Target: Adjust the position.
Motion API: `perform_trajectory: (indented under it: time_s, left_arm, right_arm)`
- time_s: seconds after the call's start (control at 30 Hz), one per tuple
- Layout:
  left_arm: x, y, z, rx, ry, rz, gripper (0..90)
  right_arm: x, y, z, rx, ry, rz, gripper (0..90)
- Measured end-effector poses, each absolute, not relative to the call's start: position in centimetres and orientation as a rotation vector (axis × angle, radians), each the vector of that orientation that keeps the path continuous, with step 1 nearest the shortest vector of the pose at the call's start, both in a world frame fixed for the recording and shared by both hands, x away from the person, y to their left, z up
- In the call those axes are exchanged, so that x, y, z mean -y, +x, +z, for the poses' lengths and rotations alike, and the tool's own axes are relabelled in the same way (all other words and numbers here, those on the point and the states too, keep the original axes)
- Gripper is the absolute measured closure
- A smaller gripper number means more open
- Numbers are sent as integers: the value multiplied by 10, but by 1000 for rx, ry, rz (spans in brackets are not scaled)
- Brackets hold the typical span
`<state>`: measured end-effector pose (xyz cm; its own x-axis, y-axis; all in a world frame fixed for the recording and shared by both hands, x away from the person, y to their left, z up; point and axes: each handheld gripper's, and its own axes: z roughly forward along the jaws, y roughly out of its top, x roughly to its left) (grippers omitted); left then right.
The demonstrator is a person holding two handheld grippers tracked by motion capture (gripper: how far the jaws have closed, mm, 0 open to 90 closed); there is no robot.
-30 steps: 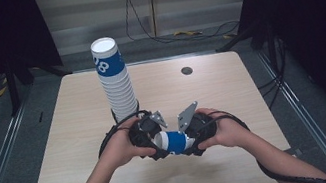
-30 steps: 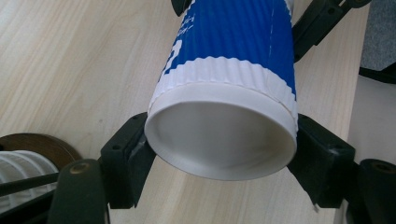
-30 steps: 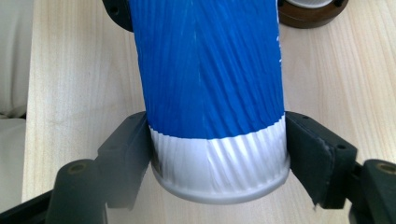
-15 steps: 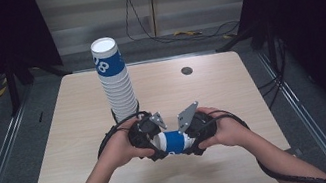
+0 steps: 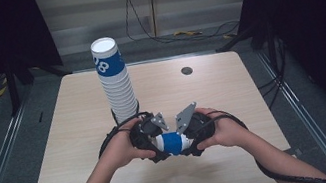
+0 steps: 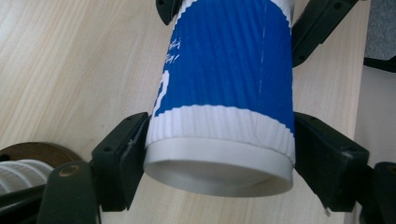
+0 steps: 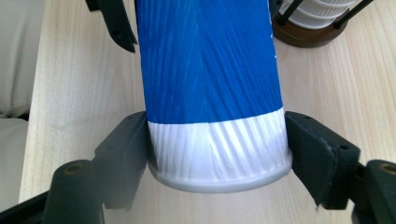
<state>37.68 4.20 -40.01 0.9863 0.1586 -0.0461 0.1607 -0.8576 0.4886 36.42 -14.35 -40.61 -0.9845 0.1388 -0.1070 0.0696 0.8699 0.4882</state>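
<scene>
**One blue cup gripped from both ends**

I am holding a blue-and-white ribbed paper cup (image 5: 172,143) lying on its side above the wooden table (image 5: 231,89), just in front of the tall cup stack (image 5: 115,82), on my side of it. My left gripper (image 5: 152,143) is pinching one end of the cup; in the left gripper view the two black jaws are pressing against the white band on either side of that end (image 6: 219,140). My right gripper (image 5: 191,140) is pinching the opposite end; in the right gripper view its jaws are squeezing the white ribbed band just above the rolled edge (image 7: 217,144), with the blue sleeve running away from the camera.

My left hand (image 5: 123,149) and right hand (image 5: 221,131) are wrapping around the grippers, close together, with black cables looping out around each wrist.

The stack is standing upright in a dark round holder (image 7: 306,32) whose thin black rods are rising around the lowest cups. Beyond the stack, to its right, a small dark round grommet (image 5: 187,70) is sitting in the tabletop.
</scene>
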Motion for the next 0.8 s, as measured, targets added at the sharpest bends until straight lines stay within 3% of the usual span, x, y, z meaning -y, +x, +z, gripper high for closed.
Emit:
perform_trajectory:
  time_s: [0.1, 0.8]
  left_arm:
    - [-43, 376, -403, -231, 2603, -17, 282]
    - [-47, 377, -412, -228, 2642, -46, 295]
  right_arm:
    - [144, 365, -406, -2898, 158, 751, 244]
    - [140, 363, -402, -2883, 75, 761, 235]
